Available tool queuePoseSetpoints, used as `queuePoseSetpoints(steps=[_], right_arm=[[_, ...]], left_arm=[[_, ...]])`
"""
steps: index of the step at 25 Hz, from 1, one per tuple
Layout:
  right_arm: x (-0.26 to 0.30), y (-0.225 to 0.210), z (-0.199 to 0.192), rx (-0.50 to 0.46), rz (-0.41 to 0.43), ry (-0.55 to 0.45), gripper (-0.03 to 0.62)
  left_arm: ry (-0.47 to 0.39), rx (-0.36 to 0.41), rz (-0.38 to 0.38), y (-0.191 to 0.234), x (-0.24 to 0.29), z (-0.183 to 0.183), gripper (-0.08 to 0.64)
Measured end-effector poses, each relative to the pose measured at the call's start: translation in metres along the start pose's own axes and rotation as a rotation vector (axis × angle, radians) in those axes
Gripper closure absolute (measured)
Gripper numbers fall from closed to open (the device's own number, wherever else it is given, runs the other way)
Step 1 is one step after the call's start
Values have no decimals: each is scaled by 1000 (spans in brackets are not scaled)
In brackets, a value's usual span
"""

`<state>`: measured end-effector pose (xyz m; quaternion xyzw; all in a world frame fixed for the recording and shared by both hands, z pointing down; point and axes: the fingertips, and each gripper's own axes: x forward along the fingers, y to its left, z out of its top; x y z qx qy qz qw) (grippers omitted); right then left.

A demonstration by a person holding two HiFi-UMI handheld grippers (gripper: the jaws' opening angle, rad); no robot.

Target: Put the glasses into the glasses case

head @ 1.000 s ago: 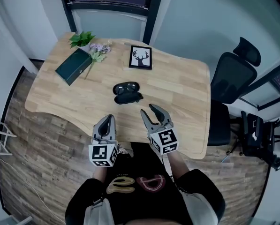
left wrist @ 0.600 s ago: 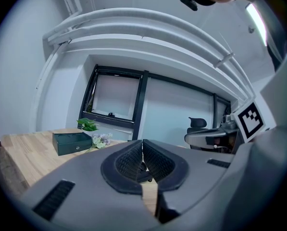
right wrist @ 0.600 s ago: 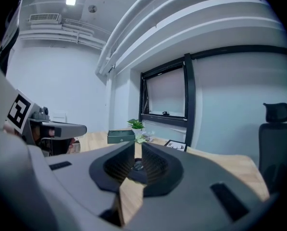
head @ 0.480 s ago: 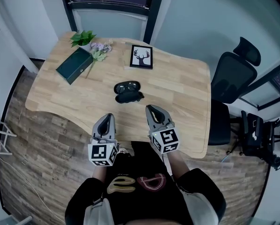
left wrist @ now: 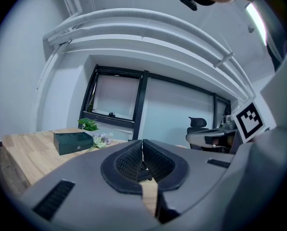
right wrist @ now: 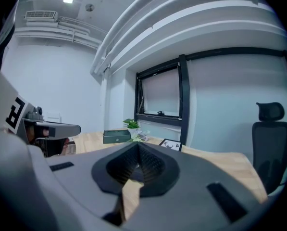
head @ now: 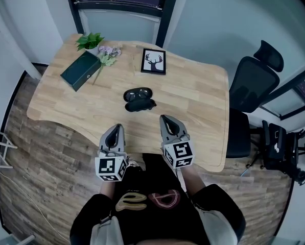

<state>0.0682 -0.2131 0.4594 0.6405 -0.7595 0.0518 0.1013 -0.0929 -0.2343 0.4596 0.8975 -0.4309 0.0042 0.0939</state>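
Wooden table (head: 193, 93), curved near edge. It stands on a plank floor (head: 45, 167).

Black office chair (head: 254, 86) stands off the table's right edge.

Person in a black top (head: 152, 208) at the middle of the near edge, one gripper in each hand. Both point across the table toward the far edge.

Left gripper (head: 117, 127): over the near edge, left of middle. Jaws closed, ribbed pads meeting tip to tip, nothing between them.

Right gripper (head: 165, 118): over the near edge, just right of middle, tipped slightly down. Jaws have just been closing. They are now together, with nothing between them.

Dark green box (head: 80, 71): near the far left corner, lid down, lying at an angle to the edges.

Framed deer picture (head: 153, 62): flat on the table by the far edge, about midway along it.

Glasses case (head: 140, 105): dark, solid shape at the centre of the table, ahead of both grippers and well apart from them. Whether it is open cannot be told at this size.

Glasses (head: 138, 94): dark, with two paler lobes. They lie outside the case, touching its far side.

Small green plant (head: 90, 41): far left corner, beyond the box.

Sprig of pale flowers (head: 107, 55): just beside the box's right end, stem running along it.
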Motion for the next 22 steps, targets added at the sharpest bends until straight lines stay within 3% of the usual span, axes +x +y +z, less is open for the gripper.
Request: queuePoseSetpoints(steps=[22], right_arm=[[6, 3, 2, -94, -13, -2, 583]], left_arm=[[13, -14, 16, 5, 4, -7, 541]])
